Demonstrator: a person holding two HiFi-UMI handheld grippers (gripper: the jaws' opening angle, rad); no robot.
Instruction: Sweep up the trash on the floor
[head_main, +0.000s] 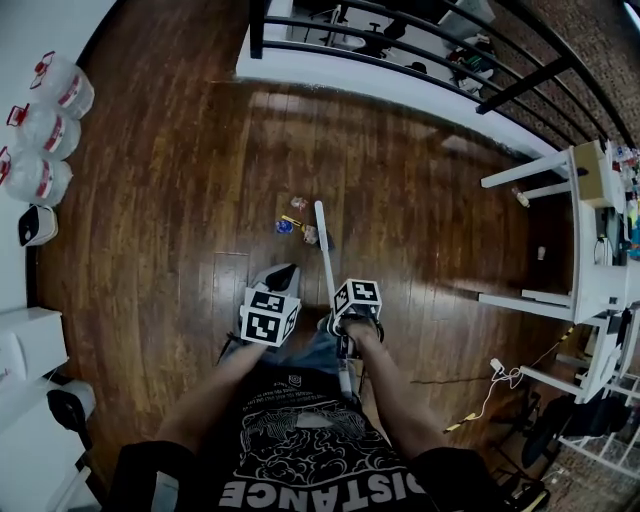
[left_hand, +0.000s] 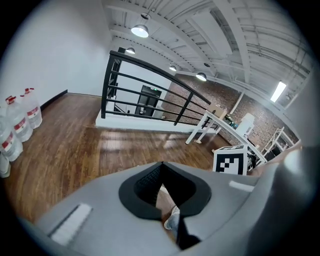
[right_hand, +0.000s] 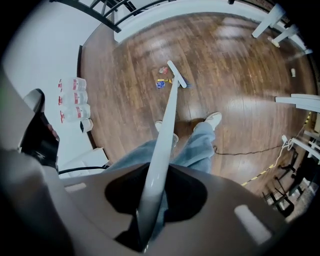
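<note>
Your right claw (right_hand: 154, 202) is clamped on the broom handle (right_hand: 167, 125). Your left claw (left_hand: 162, 200) is closed on nothing. The trash (head_main: 293, 222) lies just beside the broom head (right_hand: 177, 75). Held one-clawed, the handle may twist, and a hard stroke would scatter bits across the floor (head_main: 420, 200).

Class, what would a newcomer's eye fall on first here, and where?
The long white broom handle, clamped in the right gripper, slants down to the wooden floor. Beside its head lies a cluster of colourful trash; three water jugs stand by the left wall.
</note>
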